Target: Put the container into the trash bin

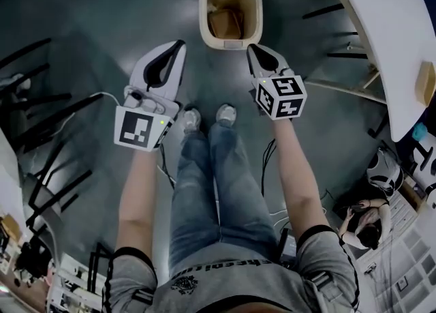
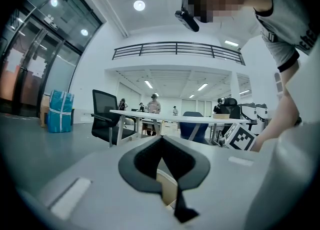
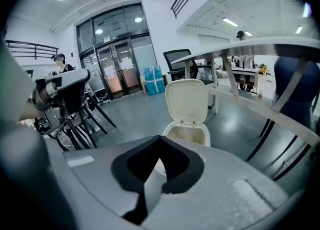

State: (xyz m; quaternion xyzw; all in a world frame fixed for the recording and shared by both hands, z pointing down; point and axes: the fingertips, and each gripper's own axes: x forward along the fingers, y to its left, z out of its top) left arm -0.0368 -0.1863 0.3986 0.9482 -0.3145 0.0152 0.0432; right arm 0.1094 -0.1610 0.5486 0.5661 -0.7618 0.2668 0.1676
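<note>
container [image 1: 225, 23]: brown, lies inside trash bin [image 1: 230, 44], lid up | probably light, rather stiff, best taken at its edge | left gripper [image 1: 178, 47], right gripper [image 1: 253, 50]: jaws closed, empty, near bin front

A long white table [image 1: 381, 25] curves down the right side above the grey floor [image 1: 102, 11]. On the table lies a small tan object [image 1: 426, 83], perhaps a box. Past the table's near end, a person [image 1: 361, 226] sits low. Well apart from the table, across the floor, black chair frames [image 1: 41, 121] cluster. Behind the table stands a black office chair [image 3: 181, 59]. Farther beyond the table, a blue wrapped bundle [image 3: 154, 79] sits by glass doors [image 3: 117, 68].
</note>
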